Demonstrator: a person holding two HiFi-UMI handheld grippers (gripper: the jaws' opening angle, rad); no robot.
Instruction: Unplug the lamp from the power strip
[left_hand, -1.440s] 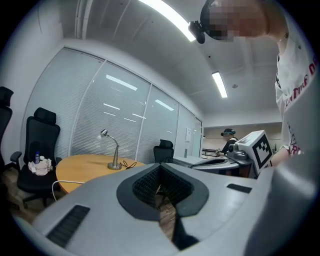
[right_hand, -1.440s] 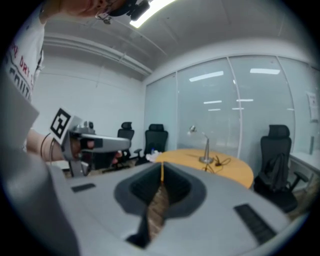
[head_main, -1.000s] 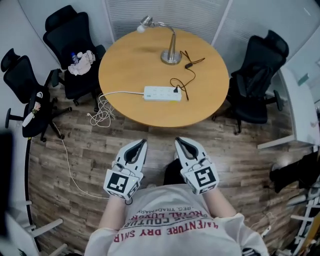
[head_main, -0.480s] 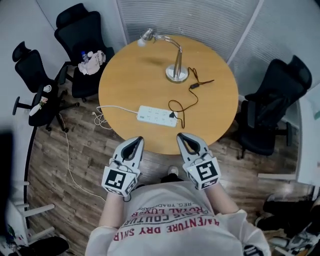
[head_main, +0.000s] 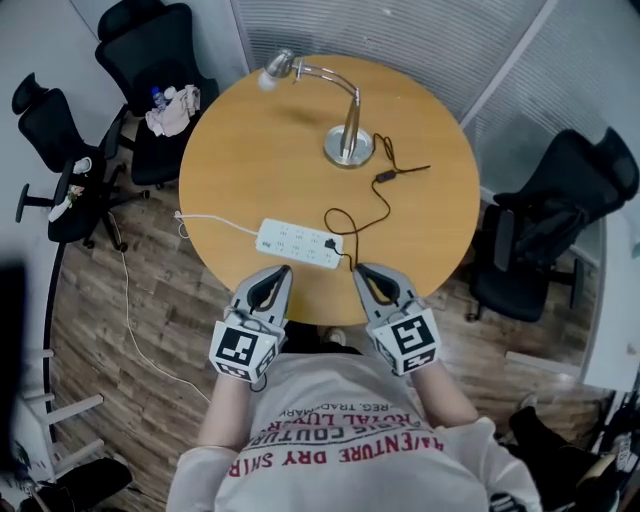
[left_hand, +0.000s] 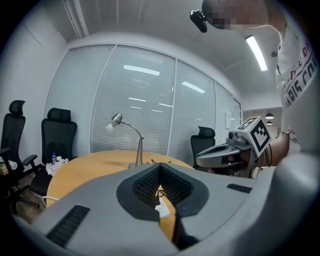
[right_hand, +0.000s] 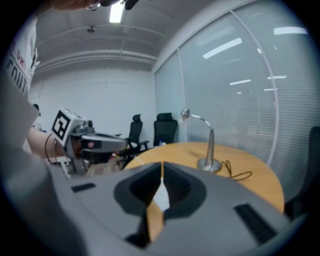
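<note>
A white power strip lies on the round wooden table, near its front edge. A black plug sits in the strip's right end. Its thin black cord loops back to the silver desk lamp at the table's far side. My left gripper and right gripper hover side by side at the near table edge, both shut and empty, just short of the strip. In the left gripper view the strip shows through the gap below the closed tips, with the lamp beyond. The right gripper points along the table toward the lamp.
The strip's white lead runs off the table's left edge down to the wooden floor. Black office chairs stand at the left, one holding a cloth and a bottle; another chair stands at the right. Blinds and glass walls lie behind.
Both grippers have travelled forward from over the floor to the table's near edge. The table, strip and lamp now sit closer. Jaws stayed shut.
</note>
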